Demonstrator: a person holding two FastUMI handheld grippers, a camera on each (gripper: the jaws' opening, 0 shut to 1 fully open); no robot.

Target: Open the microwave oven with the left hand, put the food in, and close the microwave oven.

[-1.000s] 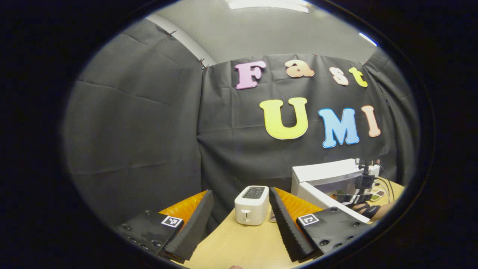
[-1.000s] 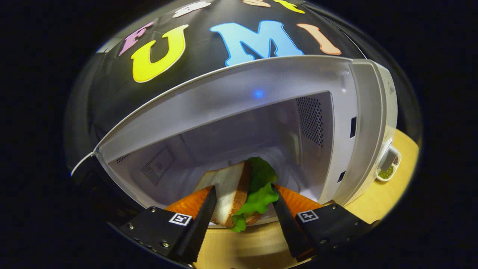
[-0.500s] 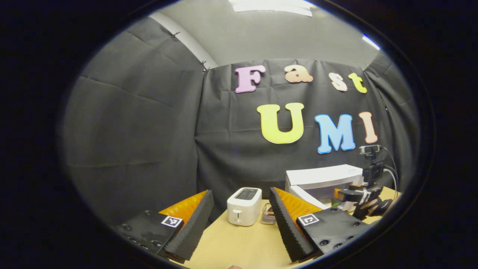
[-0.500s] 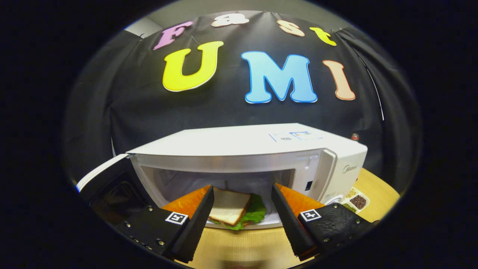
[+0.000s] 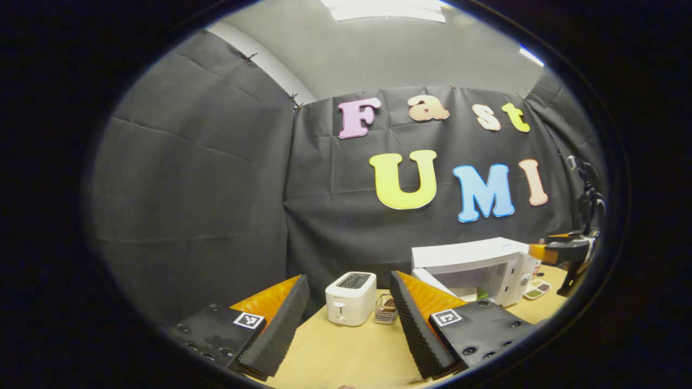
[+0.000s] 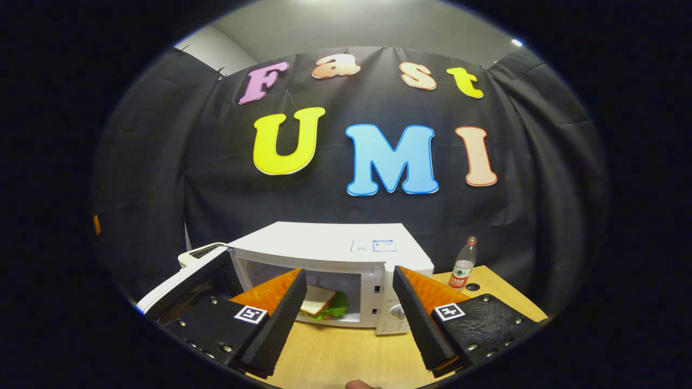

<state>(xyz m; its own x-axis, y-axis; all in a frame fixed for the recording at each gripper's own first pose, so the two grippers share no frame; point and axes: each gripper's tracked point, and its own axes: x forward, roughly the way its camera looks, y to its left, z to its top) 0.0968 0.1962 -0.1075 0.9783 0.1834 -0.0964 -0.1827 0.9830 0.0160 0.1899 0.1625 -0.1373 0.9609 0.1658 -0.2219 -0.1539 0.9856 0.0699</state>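
Your sandwich [image 6: 320, 306] lies inside the microwave [image 6: 330, 256], whose door [image 6: 184, 281] hangs open at nine o'clock. Both the right tongs [image 6: 348, 316] and the left tongs [image 5: 348, 319] are spread, holding nothing, above the desk [image 6: 346, 356]. Only closing the door is left, I judge.

Legible text: none that I can make out.
- Microwave [image 6: 330, 251]: two small stickers on its top, right of centre; print too small to read.
- Water bottle [image 6: 464, 263], far right on the table: label too small to read.
- My gripper bodies: square black-and-white marker tags, no lettering.
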